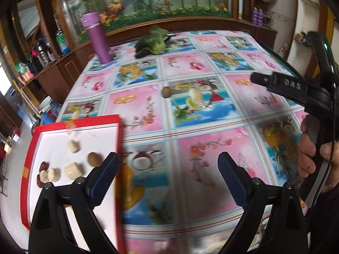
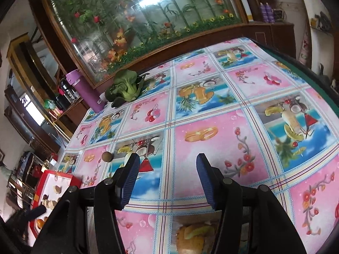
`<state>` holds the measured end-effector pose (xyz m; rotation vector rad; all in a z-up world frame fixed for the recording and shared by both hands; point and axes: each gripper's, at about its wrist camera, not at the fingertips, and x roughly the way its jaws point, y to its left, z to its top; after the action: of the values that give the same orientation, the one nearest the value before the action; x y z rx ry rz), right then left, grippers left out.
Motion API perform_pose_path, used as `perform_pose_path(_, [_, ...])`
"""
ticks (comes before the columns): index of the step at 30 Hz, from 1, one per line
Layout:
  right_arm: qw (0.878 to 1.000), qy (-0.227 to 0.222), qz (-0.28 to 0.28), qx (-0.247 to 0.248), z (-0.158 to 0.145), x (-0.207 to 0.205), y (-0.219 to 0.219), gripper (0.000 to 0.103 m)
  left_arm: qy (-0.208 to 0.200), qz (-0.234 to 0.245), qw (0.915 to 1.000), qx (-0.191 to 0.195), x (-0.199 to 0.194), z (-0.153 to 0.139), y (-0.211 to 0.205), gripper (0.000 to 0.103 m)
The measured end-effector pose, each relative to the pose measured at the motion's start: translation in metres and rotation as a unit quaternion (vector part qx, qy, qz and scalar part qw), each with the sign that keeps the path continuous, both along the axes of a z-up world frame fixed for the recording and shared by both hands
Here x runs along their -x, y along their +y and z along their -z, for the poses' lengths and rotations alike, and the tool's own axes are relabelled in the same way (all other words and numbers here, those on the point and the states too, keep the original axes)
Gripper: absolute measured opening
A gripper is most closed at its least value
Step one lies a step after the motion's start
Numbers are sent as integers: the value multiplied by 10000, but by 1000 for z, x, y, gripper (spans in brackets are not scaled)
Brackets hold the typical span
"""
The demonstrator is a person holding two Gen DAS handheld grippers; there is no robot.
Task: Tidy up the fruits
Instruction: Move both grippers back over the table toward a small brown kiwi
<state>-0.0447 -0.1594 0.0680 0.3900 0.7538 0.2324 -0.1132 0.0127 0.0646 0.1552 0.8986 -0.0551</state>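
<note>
**Fruit-print tablecloth, both grippers empty**

Over the patterned tablecloth, the left gripper and right gripper both stand wide apart, holding nothing. A red-rimmed tray beside the left jaw holds snack pieces and a brown fruit; another brown fruit lies alone mid-table.

Left claw agape, empty; right claw agape, empty

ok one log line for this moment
left tool: open, empty | right tool: open, empty | brown fruit: loose on tablecloth | red tray: holds several pieces
</note>
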Motion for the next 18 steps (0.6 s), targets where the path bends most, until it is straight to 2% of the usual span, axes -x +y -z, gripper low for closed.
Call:
perform_pose_path(2, [9998, 119, 45, -164, 3, -4, -6, 56, -4, 138, 9999, -39, -1, 0, -13, 94])
perform_pose_path(7, [9996, 104, 184, -167, 2, -8, -18, 56, 17, 348, 9993, -142, -3, 1, -40, 94])
perform_pose_path(11, [9985, 231, 218, -456, 4, -10, -27, 57, 68, 449, 9986, -265, -5, 4, -55, 94])
perform_pose_path(18, [9990, 127, 169, -400, -2, -4, -24, 58, 75, 606, 9976, -337, -12, -1, -76, 94])
